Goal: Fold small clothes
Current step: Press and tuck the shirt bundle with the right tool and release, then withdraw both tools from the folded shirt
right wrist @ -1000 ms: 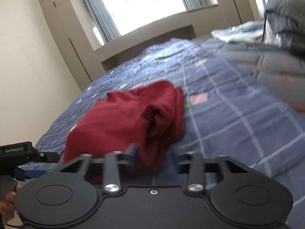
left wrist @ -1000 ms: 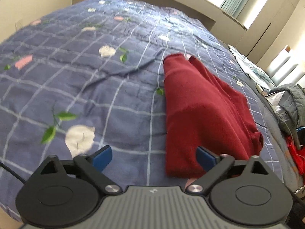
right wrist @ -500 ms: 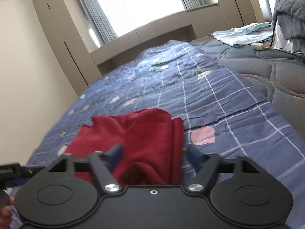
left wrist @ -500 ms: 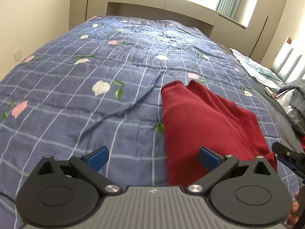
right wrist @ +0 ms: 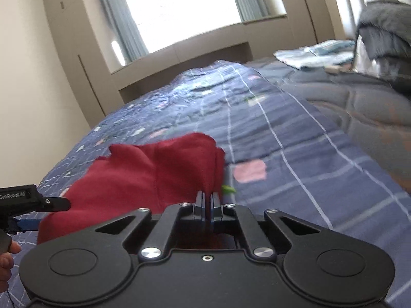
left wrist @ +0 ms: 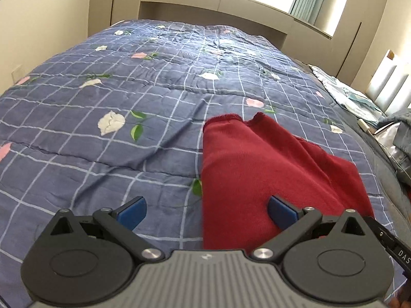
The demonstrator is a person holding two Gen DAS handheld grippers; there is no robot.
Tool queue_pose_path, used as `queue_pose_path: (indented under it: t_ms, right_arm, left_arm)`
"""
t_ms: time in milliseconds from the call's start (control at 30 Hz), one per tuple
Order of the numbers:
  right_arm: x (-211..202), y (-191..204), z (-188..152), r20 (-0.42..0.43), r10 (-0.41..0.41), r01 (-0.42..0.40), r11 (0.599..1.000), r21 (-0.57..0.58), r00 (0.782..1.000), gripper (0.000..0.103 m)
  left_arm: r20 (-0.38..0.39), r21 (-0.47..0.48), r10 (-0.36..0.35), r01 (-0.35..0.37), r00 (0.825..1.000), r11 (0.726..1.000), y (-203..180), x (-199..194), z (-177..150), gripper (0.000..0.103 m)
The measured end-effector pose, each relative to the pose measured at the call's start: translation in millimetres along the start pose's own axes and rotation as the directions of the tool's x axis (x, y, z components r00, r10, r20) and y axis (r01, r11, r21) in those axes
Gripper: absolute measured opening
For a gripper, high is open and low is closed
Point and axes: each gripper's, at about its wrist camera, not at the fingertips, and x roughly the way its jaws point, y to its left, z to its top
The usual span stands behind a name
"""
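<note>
Left wrist view. Dark red knit garment (left wrist: 269,172), partly folded, on blue checked floral quilt (left wrist: 115,102). Long axis running from near edge of quilt away toward window; straight folded edge on its left side, narrow end with small notch pointing far, wider layered end pointing near. Left gripper (left wrist: 205,211) over near end of garment, blue-padded fingers (left wrist: 132,211) spread wide, nothing between pads: released. One pad above bare quilt just left of garment's folded edge, other above red cloth. Judged reason: straddling the folded edge, ready to pinch the near left corner. Black tip of other gripper at lower right, beside near right corner of garment.

Right wrist view. Same garment (right wrist: 143,177) seen from its other side, lying low on quilt (right wrist: 295,154), right edge bunched into upright fold. Right gripper (right wrist: 207,200) at near right edge of garment, fingers just snapped together, clenched. Red cloth visible directly ahead of and beneath the tips; pinch on garment's edge judged likely, pads' contact hidden by gripper body. Left gripper (right wrist: 36,202) at left, near other near corner of garment, part of hand (right wrist: 6,259) below it. Judged reason for placement: one gripper per near corner, to lift near end and carry it along long axis.
</note>
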Motion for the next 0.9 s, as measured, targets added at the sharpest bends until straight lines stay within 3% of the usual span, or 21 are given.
queue_pose_path:
  t_ms: [133, 200, 300, 333, 367, 467, 600, 733, 767, 900]
  right_arm:
    - [-1.3, 1.8, 0.9, 0.007, 0.006, -0.005, 0.999, -0.033, 1.0, 0.005]
    - [-3.1, 5.0, 5.8, 0.014, 0.002, -0.001, 0.998, -0.063, 1.0, 0.016]
    - [-4.0, 11.8, 18.4, 0.057, -0.011, 0.019, 0.992, -0.127, 0.998, 0.05]
    - [-2.4, 14.3, 23.9, 0.07, -0.007, 0.017, 0.99, -0.14, 0.998, 0.07]
    - [-0.2, 17.3, 29.4, 0.078, -0.001, 0.012, 0.989, -0.15, 0.997, 0.08]
    - [16.9, 37.1, 46.9, 0.076, 0.019, 0.0, 0.97, -0.242, 0.997, 0.091]
    - [49.1, 68.0, 50.5, 0.087, 0.014, 0.025, 0.901, -0.433, 0.996, 0.093]
    - [81.5, 77.7, 33.4, 0.102, -0.125, 0.161, 0.801, -0.577, 0.987, 0.093]
    - [86.5, 73.3, 29.4, 0.104, -0.142, 0.176, 0.798, -0.577, 0.984, 0.093]
    - [93.7, 47.7, 27.6, 0.092, -0.164, 0.188, 0.865, -0.465, 0.982, 0.097]
  left_arm:
    - [-0.006, -0.023, -0.01, 0.01, 1.0, 1.0, 3.7, 5.2, -4.8, 0.102]
    - [-0.005, -0.022, -0.011, 0.011, 1.0, 1.0, 4.1, 5.0, -3.8, 0.102]
    - [0.026, -0.017, -0.002, 0.002, 1.0, 1.0, 2.6, 0.4, 2.3, 0.103]
    - [0.048, -0.017, 0.007, -0.007, 0.999, 1.0, 1.9, -1.4, 5.5, 0.103]
    - [0.069, -0.02, 0.019, -0.018, 0.997, 1.0, 1.0, -2.4, 8.6, 0.103]
    - [0.114, -0.029, 0.056, -0.053, 0.992, 0.998, -4.0, 2.8, 19.8, 0.103]
    - [0.126, -0.025, 0.103, -0.101, 0.987, 0.995, -10.8, 24.0, 28.5, 0.103]
    - [0.126, 0.008, 0.156, -0.158, 0.98, 0.987, -21.6, 47.0, 18.8, 0.102]
    - [0.133, 0.037, 0.179, -0.186, 0.975, 0.982, -25.4, 50.7, 15.5, 0.102]
    - [0.169, 0.098, 0.225, -0.244, 0.96, 0.965, -36.7, 57.6, 5.1, 0.103]
